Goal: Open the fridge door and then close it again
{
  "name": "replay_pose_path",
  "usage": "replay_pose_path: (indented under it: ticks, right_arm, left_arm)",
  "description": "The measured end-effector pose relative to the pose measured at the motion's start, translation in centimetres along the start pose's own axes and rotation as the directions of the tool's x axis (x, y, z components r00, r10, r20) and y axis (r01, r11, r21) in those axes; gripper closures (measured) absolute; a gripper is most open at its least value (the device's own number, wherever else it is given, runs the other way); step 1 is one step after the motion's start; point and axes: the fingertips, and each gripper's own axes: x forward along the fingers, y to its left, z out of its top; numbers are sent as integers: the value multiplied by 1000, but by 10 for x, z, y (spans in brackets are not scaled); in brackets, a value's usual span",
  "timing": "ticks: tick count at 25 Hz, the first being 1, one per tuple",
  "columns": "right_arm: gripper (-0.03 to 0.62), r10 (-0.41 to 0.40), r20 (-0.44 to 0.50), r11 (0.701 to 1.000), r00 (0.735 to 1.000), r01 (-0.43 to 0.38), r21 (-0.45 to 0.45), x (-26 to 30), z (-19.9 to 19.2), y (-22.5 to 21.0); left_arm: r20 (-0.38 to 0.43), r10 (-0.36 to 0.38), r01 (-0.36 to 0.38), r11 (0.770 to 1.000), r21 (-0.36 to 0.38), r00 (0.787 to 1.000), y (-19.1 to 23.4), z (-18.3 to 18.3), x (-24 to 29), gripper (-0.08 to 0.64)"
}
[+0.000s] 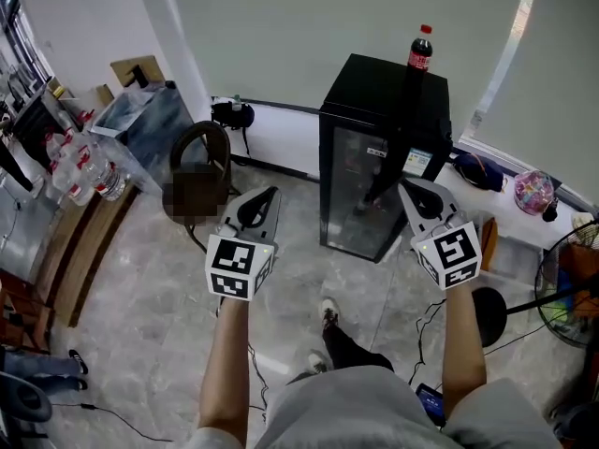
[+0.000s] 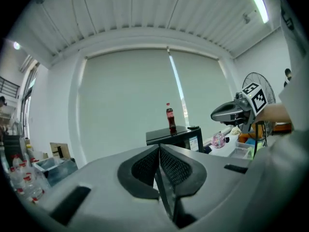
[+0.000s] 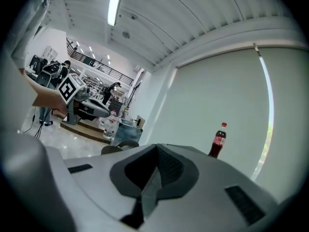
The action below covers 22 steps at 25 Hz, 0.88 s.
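The left gripper had its fingers pressed together with nothing between them. The right gripper had its fingers closed and empty too. The fridge stood ahead of both pairs of fingertips, apart from them. Its glass door was shut, and a cola bottle stood on top.

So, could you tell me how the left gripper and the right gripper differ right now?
In the head view, the left gripper shows over the floor left of the fridge, while the right gripper shows in front of its glass door. The left gripper slants towards the right, the right gripper towards the left. Both have their tongs shut and empty.
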Motion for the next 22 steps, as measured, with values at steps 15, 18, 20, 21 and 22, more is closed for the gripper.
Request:
replay_pose_path:
  ticks: [15,18,20,21,22]
  right_arm:
    - [595,15,12,1000,1000,-15,-12,-41,11,20]
    - [595,17,5,1000,1000,-17,-17,-41,9,22]
    - [595,22,-2,1000,1000,-22,-22,-40,8,24]
    - [595,26,-6,999,1000,-26,-24,-39,7,24]
    - [595,30,-9,999,1000,-30,-24,-38,6,24]
  left_arm:
    - [15,35,-36,996,79,999,-27,18,-55,546]
    - [12,28,-29,996,84,1000,-28,16,-56,546]
    - [12,14,-15,995,95,1000,-30,17,-56,546]
    - [12,7,-8,995,99,1000,-30,16,-55,546]
    - [10,3,-4,995,102,1000,-31,16,-54,546]
